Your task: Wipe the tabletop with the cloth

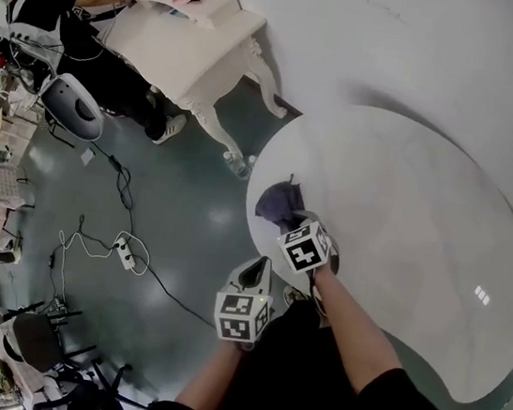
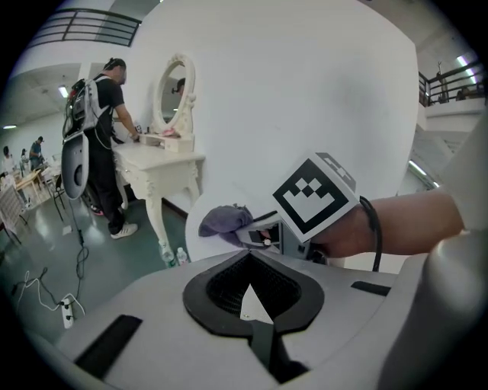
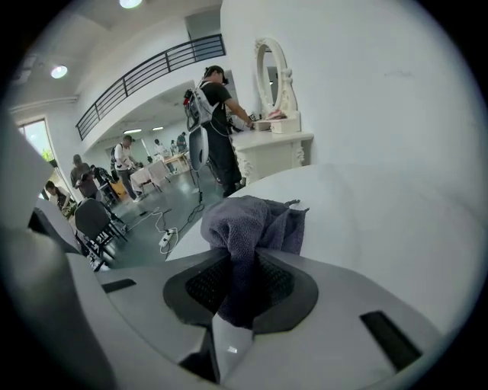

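Observation:
A purple-grey cloth (image 1: 279,202) lies bunched at the near-left rim of the round white table (image 1: 404,230). My right gripper (image 1: 290,221) is shut on the cloth's near part. In the right gripper view the cloth (image 3: 252,221) rises from between the black pads (image 3: 200,286) and rests on the tabletop (image 3: 381,221). My left gripper (image 1: 257,266) hangs beside the table edge, over the floor, with its jaws together and nothing in them. The left gripper view looks past that gripper (image 2: 248,257) at the right gripper's marker cube (image 2: 314,194) and the cloth (image 2: 223,221).
A white dressing table (image 1: 194,39) with an oval mirror (image 2: 175,87) stands beyond the round table, and a person (image 1: 64,21) stands at it. Water bottles (image 1: 237,162) sit by its leg. Cables and a power strip (image 1: 122,249) lie on the green floor at left.

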Tool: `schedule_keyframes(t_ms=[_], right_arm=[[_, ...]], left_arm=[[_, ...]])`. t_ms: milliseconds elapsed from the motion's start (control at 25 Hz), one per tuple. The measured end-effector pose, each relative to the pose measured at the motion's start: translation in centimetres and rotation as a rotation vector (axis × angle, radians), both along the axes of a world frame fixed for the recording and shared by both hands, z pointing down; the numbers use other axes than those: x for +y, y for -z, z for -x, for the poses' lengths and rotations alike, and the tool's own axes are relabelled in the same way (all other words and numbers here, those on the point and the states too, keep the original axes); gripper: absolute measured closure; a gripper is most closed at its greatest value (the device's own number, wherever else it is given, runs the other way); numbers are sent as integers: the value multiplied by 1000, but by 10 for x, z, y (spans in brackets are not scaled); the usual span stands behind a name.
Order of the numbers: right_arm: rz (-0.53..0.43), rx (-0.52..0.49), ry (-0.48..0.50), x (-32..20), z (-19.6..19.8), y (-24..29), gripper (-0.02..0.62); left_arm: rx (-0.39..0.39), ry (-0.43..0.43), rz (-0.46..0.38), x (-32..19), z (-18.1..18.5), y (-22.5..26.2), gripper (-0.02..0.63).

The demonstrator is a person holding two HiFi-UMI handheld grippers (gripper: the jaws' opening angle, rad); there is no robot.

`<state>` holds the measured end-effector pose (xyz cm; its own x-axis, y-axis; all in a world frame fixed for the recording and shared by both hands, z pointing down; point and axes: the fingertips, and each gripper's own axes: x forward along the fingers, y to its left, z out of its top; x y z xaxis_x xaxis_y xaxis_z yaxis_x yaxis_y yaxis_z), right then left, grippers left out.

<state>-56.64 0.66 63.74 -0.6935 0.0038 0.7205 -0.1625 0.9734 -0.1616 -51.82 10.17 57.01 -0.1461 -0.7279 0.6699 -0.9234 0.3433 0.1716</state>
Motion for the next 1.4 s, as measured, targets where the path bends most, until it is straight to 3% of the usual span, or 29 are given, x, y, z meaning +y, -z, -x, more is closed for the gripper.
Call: schedule_keyframes(t_ms=[400, 840, 1400], right_arm=[[22, -28, -159, -44, -107, 0, 538], [38, -36, -262, -67, -228, 3, 538], [29, 4, -305, -80, -348, 6, 538]], left_arm=[[4, -179, 24, -38, -90, 0, 600], [-7, -342, 43, -68, -183, 3, 600], [-7, -530, 44, -104, -293, 12, 600]])
